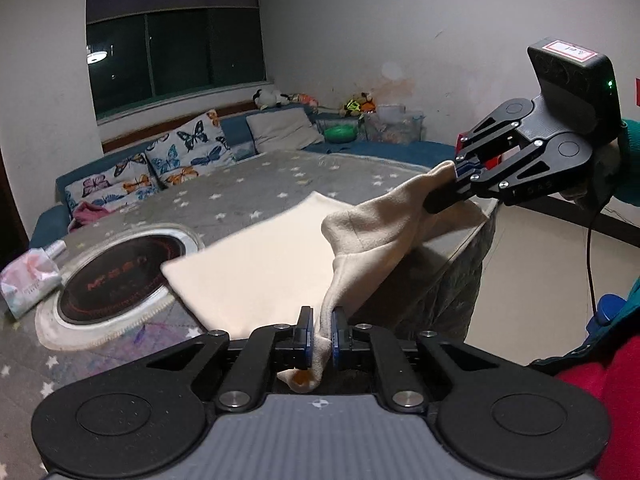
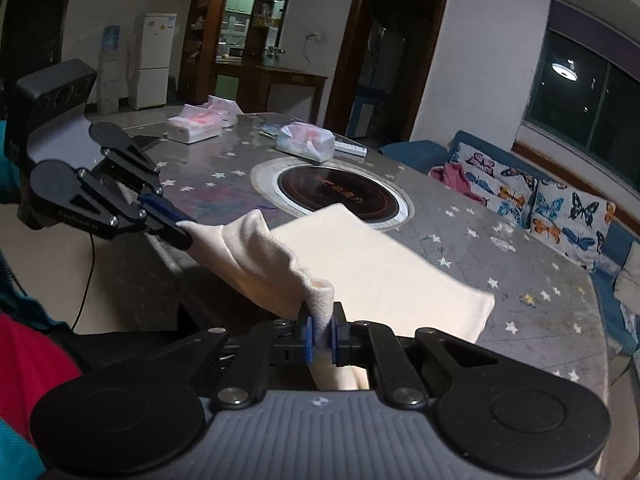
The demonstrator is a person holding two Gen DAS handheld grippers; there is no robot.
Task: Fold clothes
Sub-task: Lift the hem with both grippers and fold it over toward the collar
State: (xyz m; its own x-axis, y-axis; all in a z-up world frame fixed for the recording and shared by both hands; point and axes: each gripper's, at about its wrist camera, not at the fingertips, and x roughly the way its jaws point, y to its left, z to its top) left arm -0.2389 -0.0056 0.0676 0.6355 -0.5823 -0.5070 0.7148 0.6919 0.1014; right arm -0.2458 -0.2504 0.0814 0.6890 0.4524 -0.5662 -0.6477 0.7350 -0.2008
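cloth [image 1: 256, 276]: 1 | tongs: 2 | tissue packs [image 2: 308, 141]: 3 | butterfly cushions [image 1: 188, 148]: 2

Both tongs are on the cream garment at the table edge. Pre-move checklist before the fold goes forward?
1. Left tongs shut on cream garment: ok, fabric pinched between the blue pads.
2. Right tongs shut on the same garment: ok.
3. Held edge taut between the two tongs: not ok, it sags and bunches.
4. Far part of the garment flat on the star-print table: ok.
5. Landing zone free: not ok, the built-in induction cooker touches the garment's far edge, tissue pack beyond it.
6. Layers caught in each grip: cannot tell.
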